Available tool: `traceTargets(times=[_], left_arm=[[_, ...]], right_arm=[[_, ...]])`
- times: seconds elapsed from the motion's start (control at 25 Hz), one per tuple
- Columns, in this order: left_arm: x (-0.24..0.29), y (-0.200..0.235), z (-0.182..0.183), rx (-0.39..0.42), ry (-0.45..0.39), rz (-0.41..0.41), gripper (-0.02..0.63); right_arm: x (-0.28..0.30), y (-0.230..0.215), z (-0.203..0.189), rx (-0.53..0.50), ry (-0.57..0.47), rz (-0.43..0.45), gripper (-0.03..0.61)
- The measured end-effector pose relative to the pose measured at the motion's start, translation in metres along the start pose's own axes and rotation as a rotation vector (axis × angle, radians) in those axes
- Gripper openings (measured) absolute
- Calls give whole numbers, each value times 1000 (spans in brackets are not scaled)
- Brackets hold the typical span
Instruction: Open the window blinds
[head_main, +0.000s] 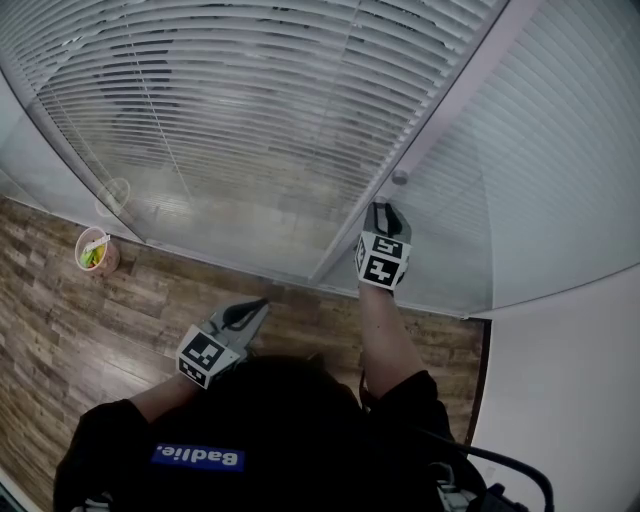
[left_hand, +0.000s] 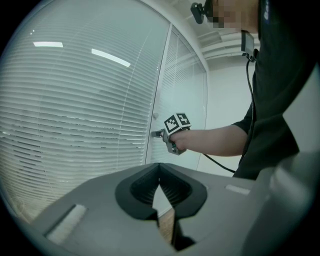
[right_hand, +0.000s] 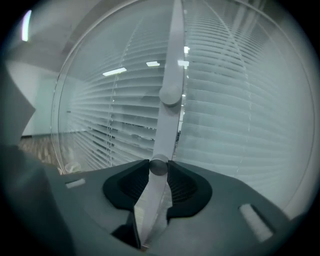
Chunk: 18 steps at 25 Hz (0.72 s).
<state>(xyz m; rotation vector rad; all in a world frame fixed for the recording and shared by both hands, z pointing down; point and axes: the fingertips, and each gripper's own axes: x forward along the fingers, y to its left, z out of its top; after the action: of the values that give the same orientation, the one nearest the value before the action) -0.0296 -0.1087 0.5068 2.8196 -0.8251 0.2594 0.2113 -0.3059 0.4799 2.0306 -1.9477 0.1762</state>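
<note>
**Right gripper on the blind knob, left gripper idle**

Nearest the person, the left gripper (head_main: 258, 306) is held low over the wooden floor (head_main: 60, 330). Its fingers are closed tip to tip with nothing between them, and it points toward the glass.

Further out, the right arm is stretched forward. The right gripper (right_hand: 159, 169) is at the pale post (head_main: 455, 100) between the two glass panes. Its fingers are partly closed around a small round knob (right_hand: 159, 166) on that post, one finger on each side of it. A second knob (right_hand: 170, 94) sits higher on the same post.

Beyond the glass, the blinds (head_main: 230, 110) hang down across both panes with their white slats lying horizontal. A small cup (head_main: 95, 251) stands on the floor at the foot of the left pane.
</note>
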Motion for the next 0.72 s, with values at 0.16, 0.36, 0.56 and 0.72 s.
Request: traceTargets(times=[0.16,0.36,0.56,0.72], left_arm=[[-1,0,0,0,0,0,0],[0,0,0,-3,1,1,0],[4,2,-8,-5,2,-3,0],[2,-2,1,-6,-2,-12,0]], right_arm=[[0,5,0,-148,19,-26,117],[0,7,0,-304,35,-62,117],[4,10,-10,-490,42,-95,112],[-2,9,-2,-623,52,-124,89]])
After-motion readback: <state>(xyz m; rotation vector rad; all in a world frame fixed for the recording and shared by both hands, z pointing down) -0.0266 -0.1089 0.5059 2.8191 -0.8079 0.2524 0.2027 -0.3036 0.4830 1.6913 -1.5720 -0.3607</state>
